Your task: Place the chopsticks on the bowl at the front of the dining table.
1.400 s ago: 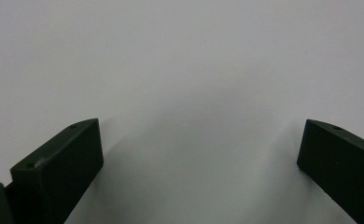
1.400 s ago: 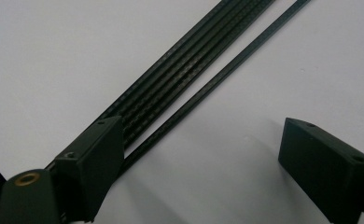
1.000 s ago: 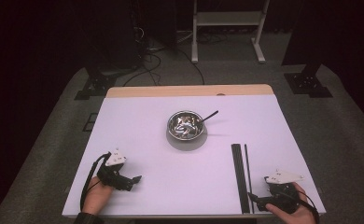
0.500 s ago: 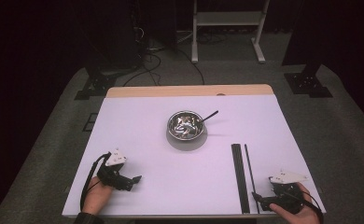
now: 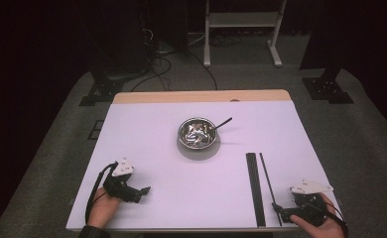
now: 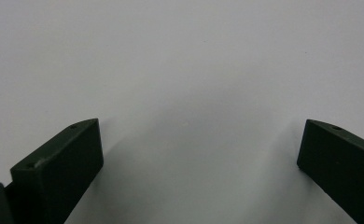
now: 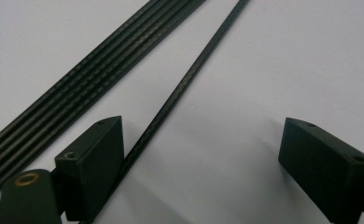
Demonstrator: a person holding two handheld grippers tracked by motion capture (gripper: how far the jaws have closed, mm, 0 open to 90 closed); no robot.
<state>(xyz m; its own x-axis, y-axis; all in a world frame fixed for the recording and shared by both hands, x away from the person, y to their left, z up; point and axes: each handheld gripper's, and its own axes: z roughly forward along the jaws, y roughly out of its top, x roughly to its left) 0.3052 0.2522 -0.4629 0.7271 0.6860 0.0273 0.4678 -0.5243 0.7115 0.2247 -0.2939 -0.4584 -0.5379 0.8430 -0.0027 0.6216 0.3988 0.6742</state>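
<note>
Landmark = round shiny metal bowl [image 5: 197, 134], mid-table, w/ a dark-handled spoon [image 5: 220, 123] leaning out its right rim.

Left gripper [image 5: 143, 190]: well down-left of the bowl, near the front edge of the white table top [image 5: 147, 144]. Left gripper view shows jaws wide apart, nothing between them, just bare white surface. Looks parked; best left resting there, out of the way.

Wide flat black ribbed strip [image 5: 255, 188]: down-right of the bowl, running front-to-back. Not the target, by my read.

Thin black single rod, prob. a chopstick [image 5: 269, 186]: just right of the strip, farther from the bowl, close to parallel, apart from it.

Right gripper [image 5: 277, 210]: far down-right of the bowl, at the rod's near end. In the right gripper view jaws spread wide, holding nothing; rod [image 7: 189, 79] passes just inside the left-hand jaw, seemingly touching it.

Step, as I judge it: pick up the rod. To do it well: shift the gripper so the rod sits mid-gap, keep the jaws clear of the ribbed strip [image 7: 73, 86], lower until the tips meet the table, close slowly. Rod is thin and slick, so may roll or skid; grip a bit up from the end.
</note>
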